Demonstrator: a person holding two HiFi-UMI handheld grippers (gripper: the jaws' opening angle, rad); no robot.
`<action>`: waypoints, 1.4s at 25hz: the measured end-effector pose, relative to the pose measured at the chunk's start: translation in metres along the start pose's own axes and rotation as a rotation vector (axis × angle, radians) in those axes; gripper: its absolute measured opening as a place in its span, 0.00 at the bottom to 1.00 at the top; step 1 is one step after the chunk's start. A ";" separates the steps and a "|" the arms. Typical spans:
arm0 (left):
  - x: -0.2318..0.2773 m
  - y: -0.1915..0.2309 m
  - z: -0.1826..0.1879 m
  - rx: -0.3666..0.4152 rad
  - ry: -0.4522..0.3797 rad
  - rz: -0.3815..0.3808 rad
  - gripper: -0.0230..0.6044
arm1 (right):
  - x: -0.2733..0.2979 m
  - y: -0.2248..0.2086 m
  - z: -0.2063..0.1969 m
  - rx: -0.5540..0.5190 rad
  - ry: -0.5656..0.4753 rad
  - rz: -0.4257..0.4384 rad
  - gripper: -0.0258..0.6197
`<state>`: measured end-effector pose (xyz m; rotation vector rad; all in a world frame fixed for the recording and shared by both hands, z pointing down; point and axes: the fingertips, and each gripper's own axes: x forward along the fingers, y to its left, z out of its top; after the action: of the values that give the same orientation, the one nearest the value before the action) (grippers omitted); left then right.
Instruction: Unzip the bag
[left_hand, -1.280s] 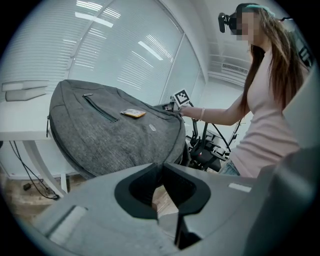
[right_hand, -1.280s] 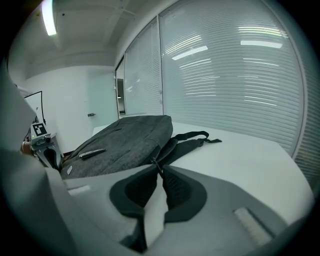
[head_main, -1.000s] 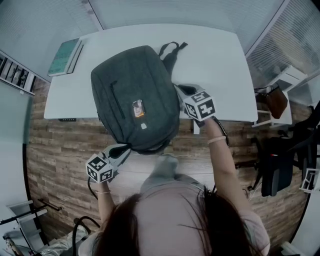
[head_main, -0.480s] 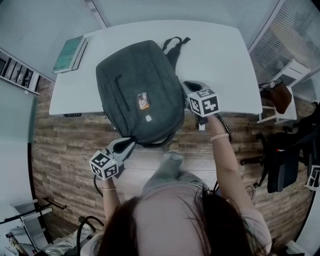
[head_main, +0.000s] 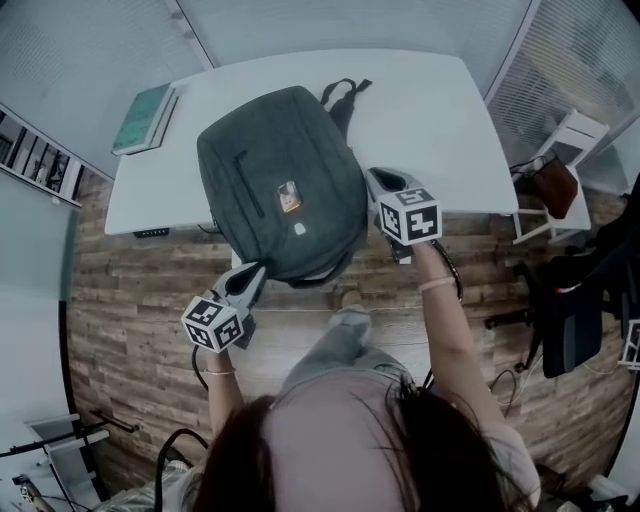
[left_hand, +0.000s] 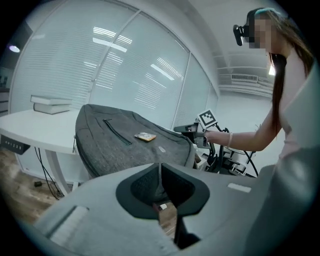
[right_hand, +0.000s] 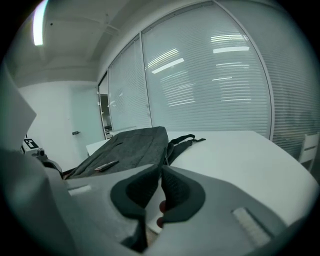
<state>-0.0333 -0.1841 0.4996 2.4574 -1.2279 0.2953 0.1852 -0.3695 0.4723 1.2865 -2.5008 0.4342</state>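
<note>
The bag (head_main: 280, 185) was laid on the table (head_main: 440, 120), overhanging its front edge. Just off that edge the left gripper's (head_main: 255, 272) jaws were closing, nearly met. Over that edge the right gripper (head_main: 375, 178) was clenched. Nothing was seen between either pair.

The head view hangs above the person and looks steeply down, from far enough to take in the whole desk (head_main: 440, 120), the bag (head_main: 280, 190) and the floor (head_main: 130, 290) off the near edge. The left gripper view sits low off that near edge, close under the bag's overhanging end, facing up and across. The right gripper view sits at desk height by the near edge, facing the far edge. All three share the bag and the desk top.
</note>
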 end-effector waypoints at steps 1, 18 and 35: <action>0.000 0.003 0.005 0.015 -0.011 0.021 0.08 | -0.004 0.004 0.001 -0.007 -0.011 -0.009 0.07; -0.009 -0.011 0.064 0.088 -0.140 0.210 0.07 | -0.070 0.079 0.006 -0.022 -0.175 -0.072 0.04; -0.036 -0.046 0.099 0.149 -0.240 0.303 0.05 | -0.117 0.138 0.022 -0.135 -0.294 -0.145 0.04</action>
<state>-0.0162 -0.1742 0.3859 2.4807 -1.7444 0.1799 0.1338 -0.2158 0.3882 1.5606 -2.5897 0.0430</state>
